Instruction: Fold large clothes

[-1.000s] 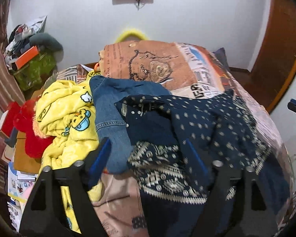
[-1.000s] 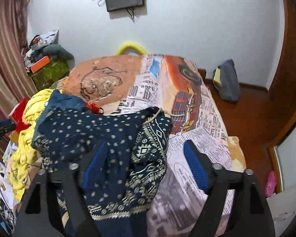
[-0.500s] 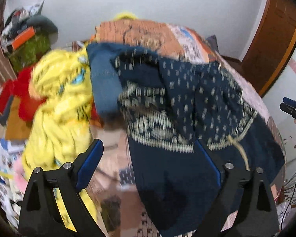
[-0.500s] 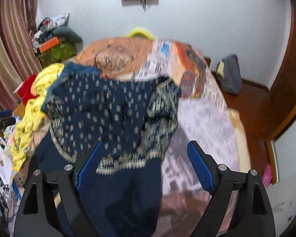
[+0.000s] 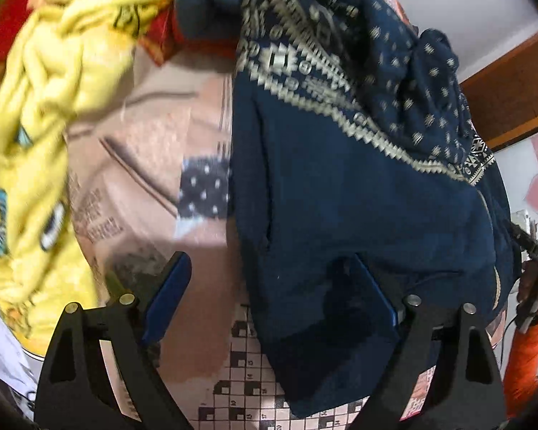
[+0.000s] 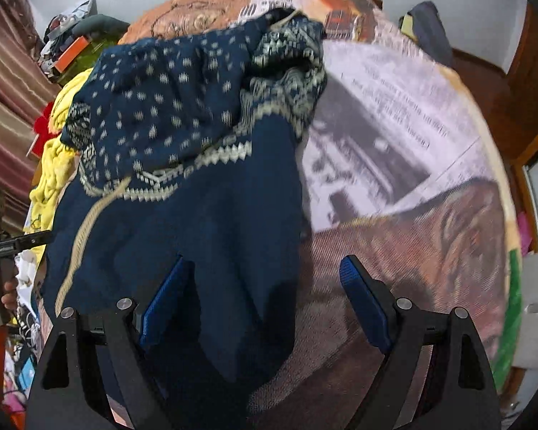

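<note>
While the navy patterned sweater [image 5: 358, 186] lies crumpled on the printed bedspread [image 6: 412, 165], both tongs hang over its plain hem. The left gripper [image 5: 269, 290] is closing slightly but wide, gripping nothing. The right gripper [image 6: 262, 297] gapes open, empty.

Your right gripper [image 6: 265, 297] hangs spread over the navy patterned sweater's [image 6: 204, 208] plain hem near the bed's [image 6: 412, 215] near edge; yellow clothing [image 6: 53, 165] lies along its left edge.

Both point steeply downward: the left gripper [image 5: 269, 286], spread wide, jaws closing slightly; the right gripper [image 6: 265, 290] held wide apart.
</note>
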Motion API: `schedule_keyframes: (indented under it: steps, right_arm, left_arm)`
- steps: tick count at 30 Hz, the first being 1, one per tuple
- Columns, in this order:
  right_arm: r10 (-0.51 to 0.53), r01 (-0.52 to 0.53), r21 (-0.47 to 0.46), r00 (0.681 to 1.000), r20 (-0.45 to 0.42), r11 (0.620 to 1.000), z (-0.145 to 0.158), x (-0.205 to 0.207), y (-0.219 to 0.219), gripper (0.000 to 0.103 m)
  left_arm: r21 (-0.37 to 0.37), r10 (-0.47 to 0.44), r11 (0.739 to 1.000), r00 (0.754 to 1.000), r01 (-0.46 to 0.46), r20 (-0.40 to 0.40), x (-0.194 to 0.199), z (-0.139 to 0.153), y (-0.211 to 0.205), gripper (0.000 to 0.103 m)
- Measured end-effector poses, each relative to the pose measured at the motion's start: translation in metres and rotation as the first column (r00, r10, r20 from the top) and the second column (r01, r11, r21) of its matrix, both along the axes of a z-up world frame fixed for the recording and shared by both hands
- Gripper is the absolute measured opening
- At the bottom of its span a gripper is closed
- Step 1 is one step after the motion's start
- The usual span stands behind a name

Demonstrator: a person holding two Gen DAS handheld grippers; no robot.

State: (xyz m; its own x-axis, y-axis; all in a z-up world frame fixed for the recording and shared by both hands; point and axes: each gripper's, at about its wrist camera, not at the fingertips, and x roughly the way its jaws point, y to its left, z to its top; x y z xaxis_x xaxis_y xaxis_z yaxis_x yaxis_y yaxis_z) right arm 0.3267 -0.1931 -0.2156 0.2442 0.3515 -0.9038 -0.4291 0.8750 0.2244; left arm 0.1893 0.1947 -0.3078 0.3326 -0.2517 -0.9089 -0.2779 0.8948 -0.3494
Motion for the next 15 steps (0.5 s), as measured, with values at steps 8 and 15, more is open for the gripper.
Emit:
schedule_keyframes:
  steps: [8,15]
  right_arm:
    - [0.045,-0.044,0.071,0.999,-0.009,0.996,0.0,-0.003,0.005,0.04]
    - [0.064,-0.06,0.128,0.998,-0.027,0.99,0.009,0.003,0.012,0.011]
  left_arm:
    - [-0.124,-0.048,0.991,0.999,0.05,0.015,-0.004,-0.011,-0.02,0.057]
    - [-0.072,-0.093,0.992,0.991,0.1,0.097,0.001,0.02,-0.037,0.007]
